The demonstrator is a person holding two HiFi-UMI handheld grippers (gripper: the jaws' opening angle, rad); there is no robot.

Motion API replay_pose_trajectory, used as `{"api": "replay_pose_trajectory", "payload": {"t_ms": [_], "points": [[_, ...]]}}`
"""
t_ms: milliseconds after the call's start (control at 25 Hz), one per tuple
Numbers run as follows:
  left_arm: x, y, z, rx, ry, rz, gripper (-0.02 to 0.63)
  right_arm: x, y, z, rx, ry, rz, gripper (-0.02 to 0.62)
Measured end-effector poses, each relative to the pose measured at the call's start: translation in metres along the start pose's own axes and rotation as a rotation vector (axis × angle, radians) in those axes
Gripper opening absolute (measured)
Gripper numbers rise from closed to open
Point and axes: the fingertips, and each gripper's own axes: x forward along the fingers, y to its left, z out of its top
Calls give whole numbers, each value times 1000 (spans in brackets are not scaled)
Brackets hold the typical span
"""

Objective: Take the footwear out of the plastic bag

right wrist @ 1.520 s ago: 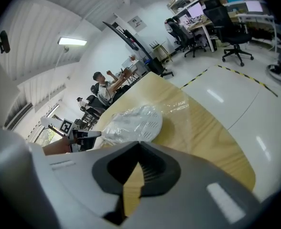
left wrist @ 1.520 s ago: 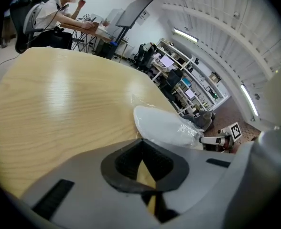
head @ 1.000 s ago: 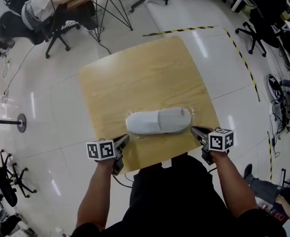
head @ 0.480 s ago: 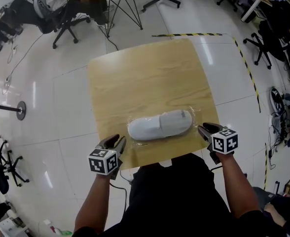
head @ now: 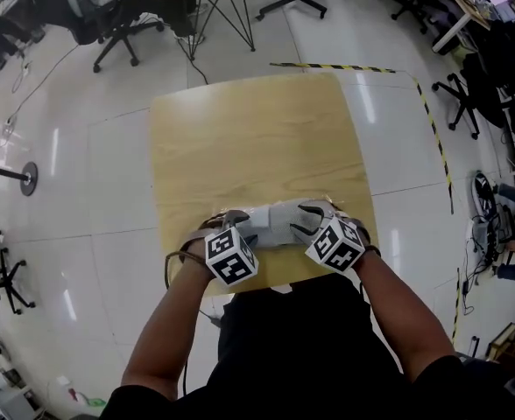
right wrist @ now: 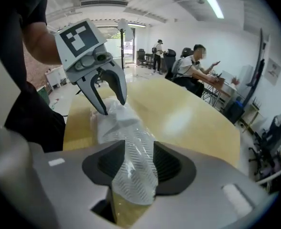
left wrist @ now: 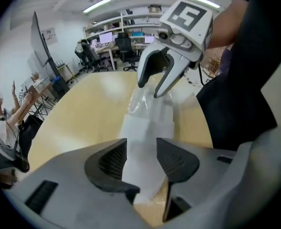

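Note:
A white slipper (head: 279, 221) in a clear plastic bag (left wrist: 143, 101) lies crosswise near the front edge of the wooden table (head: 249, 138). My left gripper (head: 227, 223) is at its left end and my right gripper (head: 308, 220) at its right end, facing each other. In the left gripper view the slipper's end (left wrist: 145, 132) lies between the opening jaws of the left gripper (left wrist: 141, 159), with the right gripper (left wrist: 149, 90) opposite. In the right gripper view the ribbed end of the bagged slipper (right wrist: 131, 142) sits between the opening jaws of the right gripper (right wrist: 131, 163); the left gripper (right wrist: 113, 107) straddles the far end.
The table stands on a glossy white floor with yellow-black tape (head: 354, 66) beyond its far right corner. A desk on black legs (head: 214, 16) and office chairs (head: 117, 33) stand behind it. More chairs (head: 468, 94) are at the right. People sit at desks (right wrist: 198, 66).
Both grippers have come in from the table's front corners to the two ends of the slipper. Their jaws, shut a second ago, now stand wide around it.

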Motion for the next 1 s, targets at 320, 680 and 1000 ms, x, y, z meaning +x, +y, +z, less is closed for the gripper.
{"api": "replay_pose_trajectory", "payload": {"t_ms": [320, 680, 1000], "points": [[2, 8, -25, -139, 12, -12, 193, -14, -48, -60, 222, 45, -47, 218], [-20, 7, 11, -115, -88, 14, 164, -57, -113, -85, 631, -165, -182, 101], [6, 3, -3, -121, 30, 17, 150, -18, -134, -84, 656, -145, -103, 2]]}}
